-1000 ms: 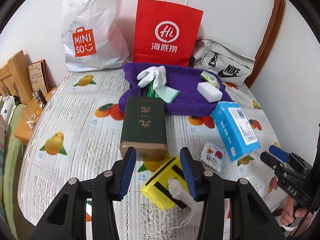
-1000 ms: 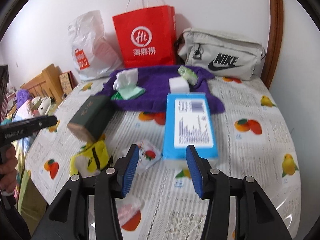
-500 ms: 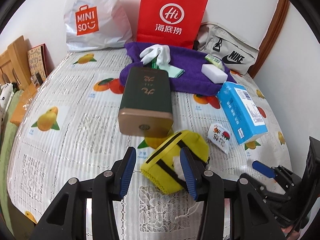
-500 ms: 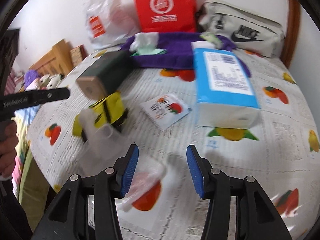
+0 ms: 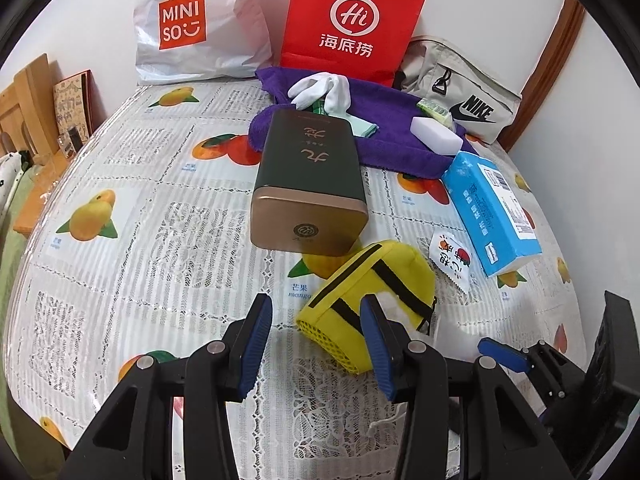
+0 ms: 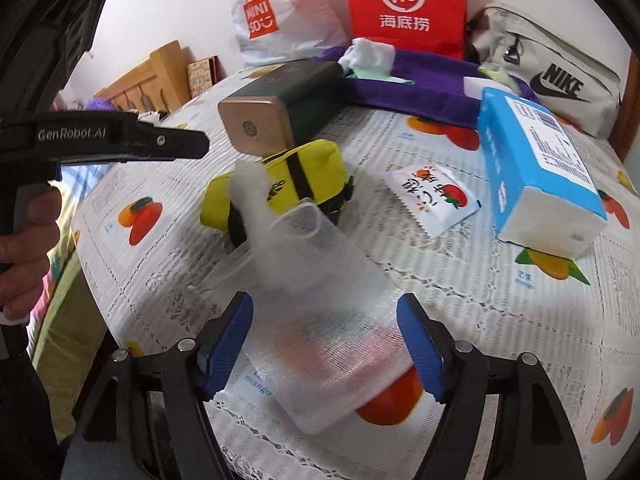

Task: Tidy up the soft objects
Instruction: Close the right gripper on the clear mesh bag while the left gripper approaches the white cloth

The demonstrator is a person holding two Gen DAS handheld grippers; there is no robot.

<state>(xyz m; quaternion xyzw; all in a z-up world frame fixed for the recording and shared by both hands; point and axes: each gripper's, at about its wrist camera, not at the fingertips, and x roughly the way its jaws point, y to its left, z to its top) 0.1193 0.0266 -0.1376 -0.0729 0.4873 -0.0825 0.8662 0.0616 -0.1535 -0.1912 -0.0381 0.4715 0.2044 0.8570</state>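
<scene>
Left gripper [image 5: 316,344] hangs over the fruit-print lace tablecloth [image 5: 132,248], its blue-padded jaws apart with only cloth between them. The yellow plush pouch with black stripes and a mesh end [image 5: 368,300] lies just at its 1 o'clock, right against the outer side of the right finger; whether they touch, I cannot tell.

In the right wrist view, the right gripper [image 6: 326,340] has its jaws opening wide. A frosted translucent plastic bag [image 6: 320,312] lies between them on the cloth, and the pads stand clear of it on both sides. The bag runs up toward 11 o'clock, where a white fluffy tuft [image 6: 250,188] sits at its top against the yellow pouch.

Just behind the pouch, at 12 o'clock in the left view, lies a dark green tin with a bronze end [image 5: 308,184]. At 2 o'clock lie a small white snack sachet with red print [image 5: 452,260] and a blue tissue pack [image 5: 492,208]. Further back a purple towel [image 5: 384,136] carries white gloves [image 5: 324,88] and a white sponge block [image 5: 436,136]. Against the wall stand a white plastic shopping bag [image 5: 200,24], a red paper bag [image 5: 352,20] and a beige waist bag [image 5: 460,96].
</scene>
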